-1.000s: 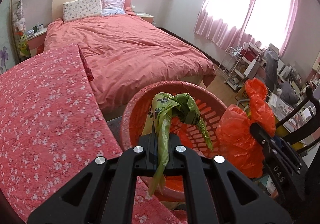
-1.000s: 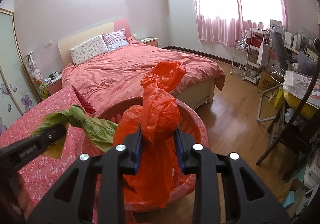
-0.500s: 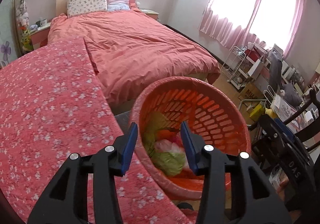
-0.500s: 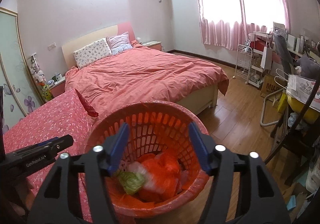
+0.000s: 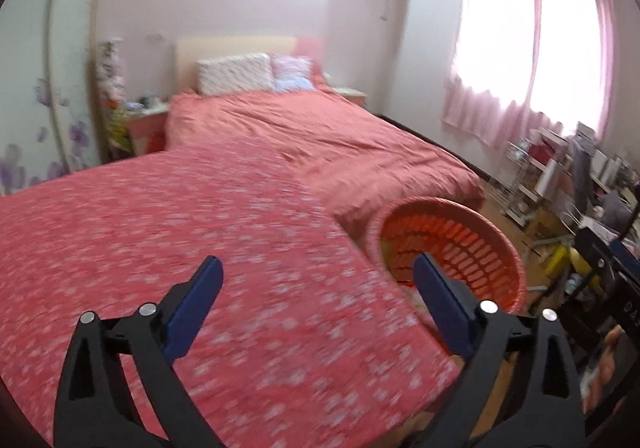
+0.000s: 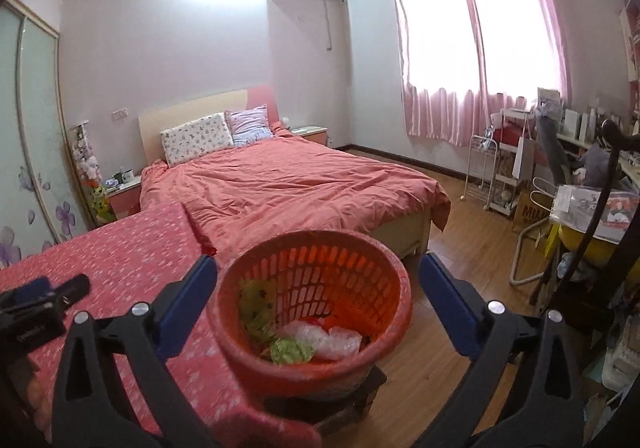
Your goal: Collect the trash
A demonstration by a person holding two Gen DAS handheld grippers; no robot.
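An orange slatted basket (image 6: 312, 360) stands on a low stool beside the floral-covered table (image 6: 132, 248). Inside it lie a green bag (image 6: 290, 350), a clear plastic wrapper (image 6: 332, 338) and a bit of orange bag (image 6: 340, 320). My right gripper (image 6: 318, 282) is wide open and empty, raised above and in front of the basket. My left gripper (image 5: 318, 280) is wide open and empty over the table (image 5: 160, 240), with the basket (image 5: 452, 248) to its right. The left gripper also shows in the right wrist view (image 6: 44, 294) at the far left.
A bed with a pink duvet (image 6: 288, 188) lies behind the table and basket. Wooden floor (image 6: 464, 236) runs to the right of the bed. A wire rack (image 6: 484, 168), chairs and a cluttered desk (image 6: 592, 204) line the right wall under pink curtains.
Both grippers have let go of their bags, the green from the left and the orange from the right, which now lie in the basket. Both have opened wide and pulled back; the left swung left over the table.
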